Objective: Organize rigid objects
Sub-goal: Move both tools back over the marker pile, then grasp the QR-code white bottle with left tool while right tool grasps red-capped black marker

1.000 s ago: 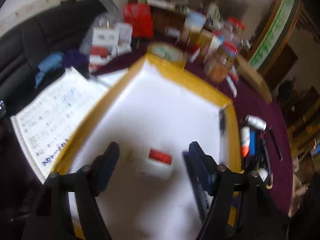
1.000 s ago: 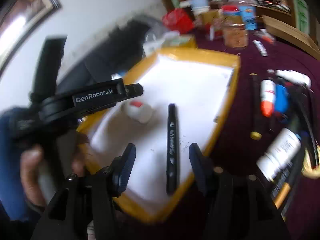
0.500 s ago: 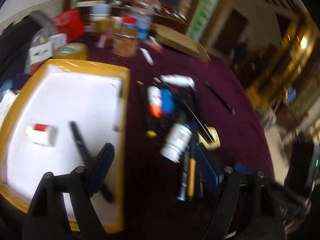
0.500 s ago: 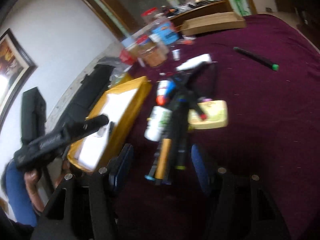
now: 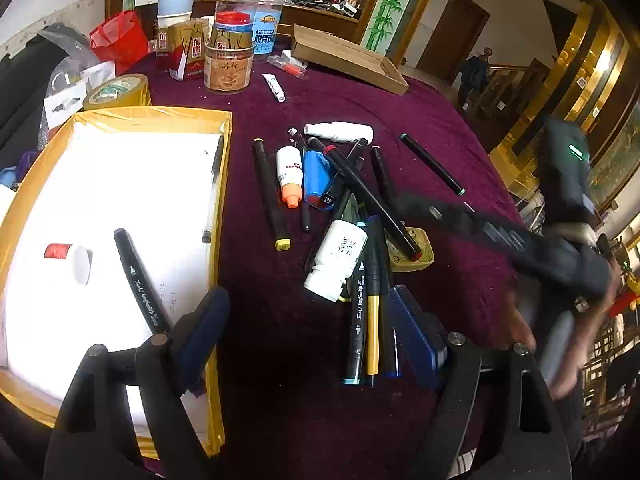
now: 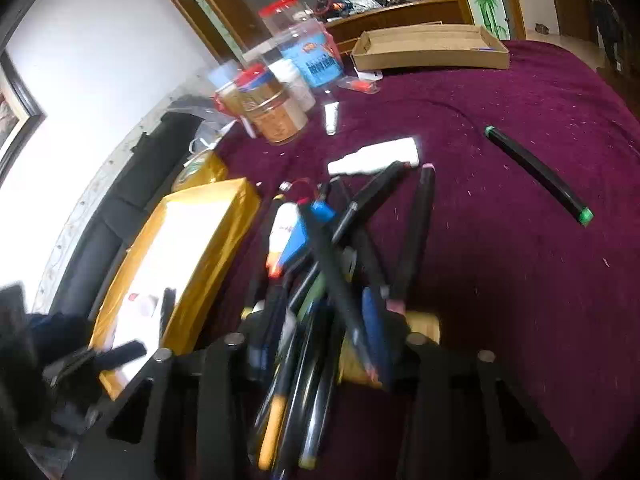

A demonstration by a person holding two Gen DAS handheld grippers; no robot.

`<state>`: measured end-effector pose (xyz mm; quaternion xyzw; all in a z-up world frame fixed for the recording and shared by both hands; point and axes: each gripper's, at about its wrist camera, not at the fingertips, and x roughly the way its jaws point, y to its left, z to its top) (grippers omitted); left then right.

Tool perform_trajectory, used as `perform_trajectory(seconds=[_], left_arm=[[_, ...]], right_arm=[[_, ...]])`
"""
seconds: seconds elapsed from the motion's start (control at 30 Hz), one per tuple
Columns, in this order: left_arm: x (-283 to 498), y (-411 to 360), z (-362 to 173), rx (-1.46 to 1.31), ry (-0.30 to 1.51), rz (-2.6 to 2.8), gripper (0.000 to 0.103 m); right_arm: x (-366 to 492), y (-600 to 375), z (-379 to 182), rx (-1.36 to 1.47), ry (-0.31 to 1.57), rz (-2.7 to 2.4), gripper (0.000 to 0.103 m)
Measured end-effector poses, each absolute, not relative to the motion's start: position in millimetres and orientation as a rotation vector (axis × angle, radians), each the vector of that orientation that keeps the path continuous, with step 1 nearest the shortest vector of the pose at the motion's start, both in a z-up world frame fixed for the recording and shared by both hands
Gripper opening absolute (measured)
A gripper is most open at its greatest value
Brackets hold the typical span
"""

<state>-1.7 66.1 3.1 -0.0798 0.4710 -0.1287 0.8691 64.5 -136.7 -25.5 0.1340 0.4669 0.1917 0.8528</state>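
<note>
Your task's things are mostly slim black markers with coloured end caps and small white bottles, jumbled in a loose pile of pens and bottles [image 5: 352,232] on the dark purple velvet tablecloth [image 5: 440,128]. At the left sits the shallow yellow-rimmed tray with a white floor [image 5: 224,168]; in it lie a small white bottle with a red cap [image 5: 70,258], on its side, a black marker with white lettering [image 5: 140,280] just right of it, and a thin pen along the right wall. Your left gripper [image 5: 312,332] hovers with its jaws spread wide and nothing between them: its left finger is over the tray's near right corner, beside the black marker's lower end, and its right finger is close to the near end of the pile. Right of the pile, apart from it, lies a lone black marker with green ends [image 5: 432,165]. Your right gripper [image 6: 320,344] is low over the pile's near end, with several pens running between its parted fingers; blur hides whether it grips any.
</note>
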Motion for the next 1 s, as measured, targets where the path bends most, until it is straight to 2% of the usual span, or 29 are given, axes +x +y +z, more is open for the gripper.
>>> perform_trajectory(seconds=[0.1,0.23,0.43,0.57,0.6,0.67,0.73,0.9,1.0], left_arm=[[3,66,3,-0.160,0.988,-0.278,0.081],[12,62,1,-0.155,0.998,-0.301,0.079],[33,41,-8,-0.075,1.031,-0.338,0.074],[55,28,-22,-0.038,1.078,-0.348,0.062],[60,24,-26,-0.019,1.088,-0.348,0.059],[66,18,-34,0.028,1.113,-0.324,0.041],[68,13,-41,0.030,1.128,-0.338,0.031],[55,7,-42,0.069,1.090,-0.318,0.032],[58,5,-52,0.073,1.134,-0.302,0.031]], right_arm=[[89,-129,-42,0.294,1.039,0.434,0.027],[96,-116,-55,0.228,1.061,0.441,0.014],[63,-141,-46,0.319,1.002,0.442,0.013],[24,-169,-44,0.415,0.961,0.407,0.013],[14,-175,-47,0.430,0.954,0.393,0.013],[-4,-185,-53,0.454,0.949,0.359,0.013],[-18,-192,-58,0.457,0.944,0.333,0.013],[-33,-192,-60,0.421,0.934,0.284,0.013],[-29,-183,-63,0.376,0.968,0.265,0.013]])
